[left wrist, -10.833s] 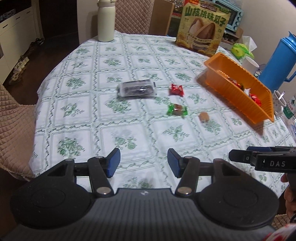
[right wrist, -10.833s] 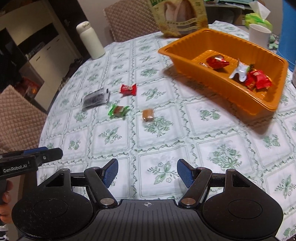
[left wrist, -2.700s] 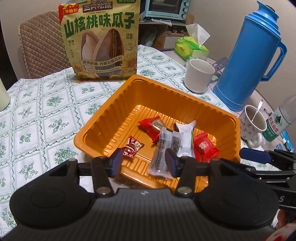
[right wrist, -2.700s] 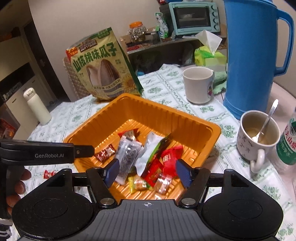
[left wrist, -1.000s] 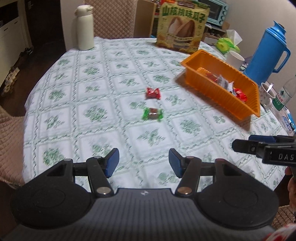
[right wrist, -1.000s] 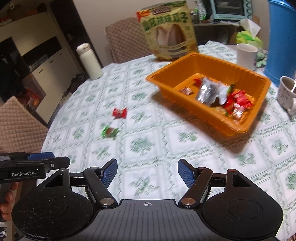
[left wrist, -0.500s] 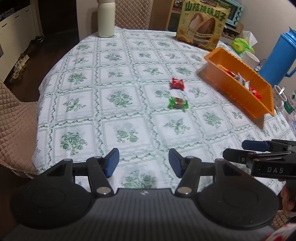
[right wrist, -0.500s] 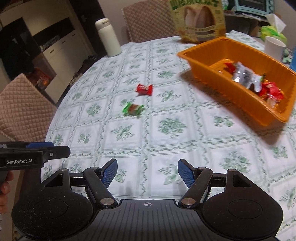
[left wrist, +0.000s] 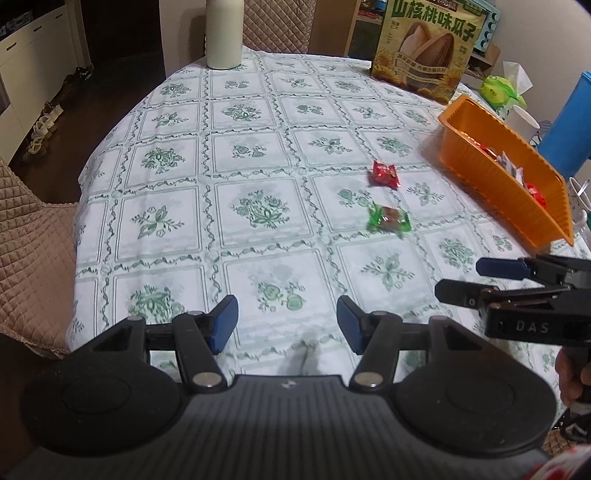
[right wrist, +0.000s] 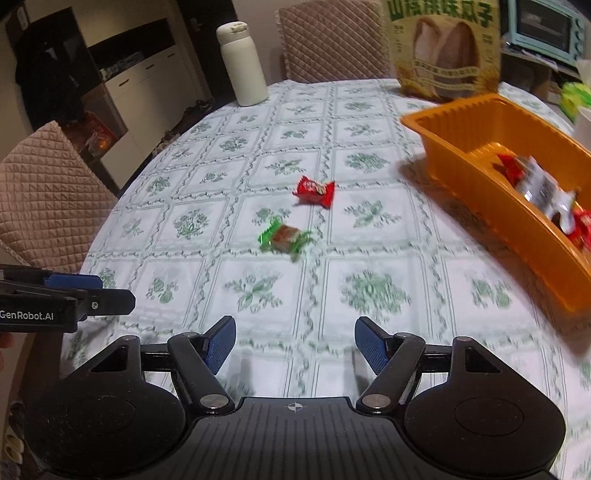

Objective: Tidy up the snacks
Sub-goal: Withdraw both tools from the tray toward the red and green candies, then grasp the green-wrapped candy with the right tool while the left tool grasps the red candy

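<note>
Two hand-held claws hover over the near edge of a round counter covered in a white cloth with green floral squares. The left claw has its blue-padded fingers apart with nothing between them; the right claw also stands spread and empty above the cloth. Each claw shows in the other's view, side by side and apart.

Two loose snacks lie mid-counter, far beyond both claws: a red-wrapped candy and, just nearer, a green-wrapped candy with a brown centre. The two sit near each other but not touching.

To their right stands an orange ribbed plastic tray, holding several wrapped snacks, among them red packets and a silvery one.

At the far side of the counter stand a tall white insulated bottle on the left and a large yellow-green bag of sunflower seeds behind the tray. A blue thermos jug and a white mug stand at the far right. Quilted tan chairs ring the counter.
</note>
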The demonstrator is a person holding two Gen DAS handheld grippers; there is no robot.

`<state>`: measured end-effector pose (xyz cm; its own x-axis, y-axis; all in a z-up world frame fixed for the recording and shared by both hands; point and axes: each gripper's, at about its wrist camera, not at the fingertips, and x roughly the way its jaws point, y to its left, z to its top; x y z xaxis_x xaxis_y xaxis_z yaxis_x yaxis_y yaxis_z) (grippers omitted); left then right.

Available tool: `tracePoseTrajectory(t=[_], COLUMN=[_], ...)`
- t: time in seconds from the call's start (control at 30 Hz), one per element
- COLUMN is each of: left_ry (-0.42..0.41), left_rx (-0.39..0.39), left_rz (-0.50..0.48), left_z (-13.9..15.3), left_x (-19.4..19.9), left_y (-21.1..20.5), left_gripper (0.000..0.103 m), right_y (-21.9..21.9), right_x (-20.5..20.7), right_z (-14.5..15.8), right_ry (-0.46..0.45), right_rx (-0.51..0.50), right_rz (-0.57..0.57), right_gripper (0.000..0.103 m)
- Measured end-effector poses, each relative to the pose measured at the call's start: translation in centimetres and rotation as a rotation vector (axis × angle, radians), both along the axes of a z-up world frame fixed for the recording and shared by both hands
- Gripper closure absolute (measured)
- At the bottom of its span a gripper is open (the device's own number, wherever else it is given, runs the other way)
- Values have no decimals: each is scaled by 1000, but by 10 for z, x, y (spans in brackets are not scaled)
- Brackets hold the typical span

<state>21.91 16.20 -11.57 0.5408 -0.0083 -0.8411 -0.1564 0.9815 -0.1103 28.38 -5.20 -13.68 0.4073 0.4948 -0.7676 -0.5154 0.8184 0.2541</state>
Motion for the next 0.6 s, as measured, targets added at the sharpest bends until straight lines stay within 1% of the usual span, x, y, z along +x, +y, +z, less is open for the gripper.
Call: tracePoseTrajectory(t=[0.23, 0.43, 0.5, 0.6], left_ry=[5, 10, 14, 17], left_rx=[15, 19, 20, 18], left_rz=[8, 18, 20, 20], left_z=[-8, -14, -16, -18], left_x=[20, 34, 39, 44], left_y=[7, 13, 14, 15], left_gripper=[47, 47, 47, 47], right_y=[15, 29, 33, 39], right_x=[29, 46, 51, 60], right_z=[-12, -21, -24, -29], right_ry=[-46, -85, -102, -110], right_rx=[-33, -54, -58, -73], right_rz=[53, 119, 139, 167], right_gripper=[31, 32, 40, 47])
